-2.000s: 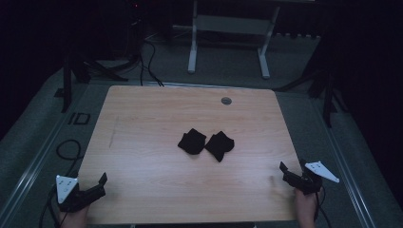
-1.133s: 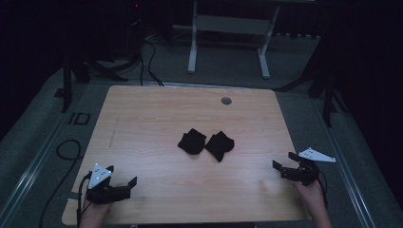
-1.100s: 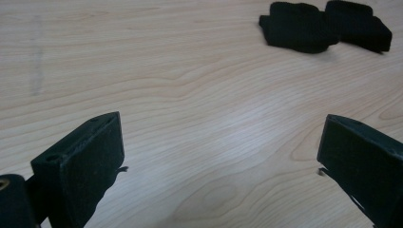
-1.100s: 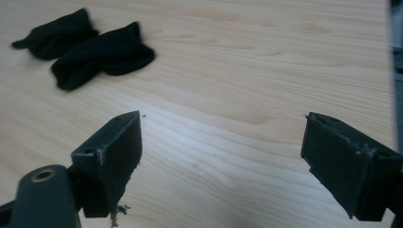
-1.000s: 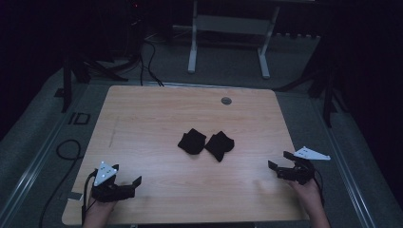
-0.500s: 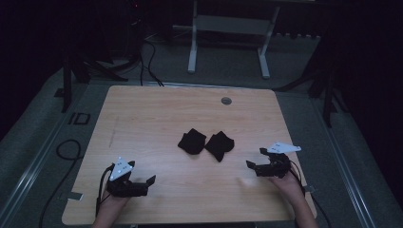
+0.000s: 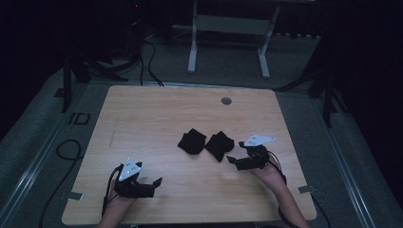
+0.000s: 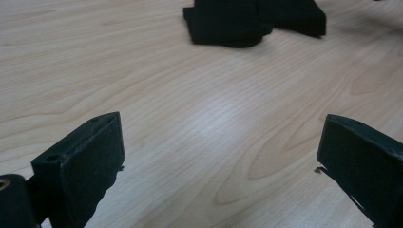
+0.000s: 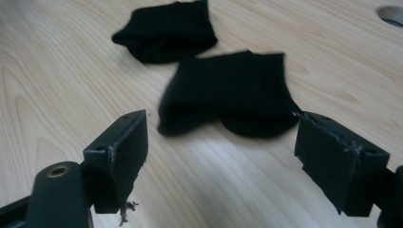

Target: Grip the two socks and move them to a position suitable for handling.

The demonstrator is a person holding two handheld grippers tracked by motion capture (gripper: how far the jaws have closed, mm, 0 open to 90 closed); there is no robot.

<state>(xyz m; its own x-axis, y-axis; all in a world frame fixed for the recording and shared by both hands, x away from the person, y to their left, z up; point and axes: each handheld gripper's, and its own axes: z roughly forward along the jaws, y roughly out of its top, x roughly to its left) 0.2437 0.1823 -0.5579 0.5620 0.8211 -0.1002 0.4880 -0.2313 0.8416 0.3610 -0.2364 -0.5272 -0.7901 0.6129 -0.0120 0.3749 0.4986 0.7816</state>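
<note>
The right gripper (image 7: 234, 160), jaws wide, sits just beside the nearer black sock (image 9: 228, 92); closing early risks pinching only an edge; the left gripper (image 7: 153, 183), equally wide, holds nothing.

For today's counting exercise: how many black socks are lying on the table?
2. One sock lies near the table's middle; the other sock lies just to its right, close in front of the open right gripper. Nothing seems hidden.
</note>
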